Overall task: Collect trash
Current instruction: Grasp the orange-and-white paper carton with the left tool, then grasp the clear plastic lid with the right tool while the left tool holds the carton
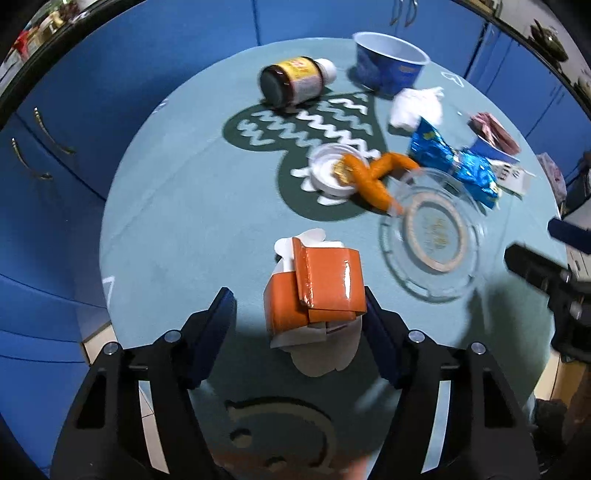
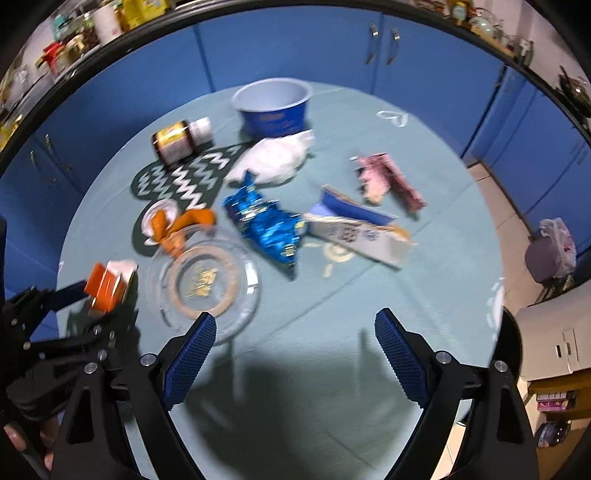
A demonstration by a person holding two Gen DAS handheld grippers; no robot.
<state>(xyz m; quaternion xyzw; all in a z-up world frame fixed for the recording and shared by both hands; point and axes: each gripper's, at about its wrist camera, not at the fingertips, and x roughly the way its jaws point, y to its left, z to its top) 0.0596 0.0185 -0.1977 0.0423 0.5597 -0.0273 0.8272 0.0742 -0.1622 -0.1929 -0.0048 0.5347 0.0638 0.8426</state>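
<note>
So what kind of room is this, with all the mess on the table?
Probably a home kitchen or dining corner. Blue cabinets with metal handles wrap around a round table, and jars and bottles crowd the countertop above them.

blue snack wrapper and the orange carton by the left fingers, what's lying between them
The clear glass dish with crumbs in it lies between the blue snack wrapper and the orange carton. The right wrist view shows it best; the left wrist view agrees.
</note>
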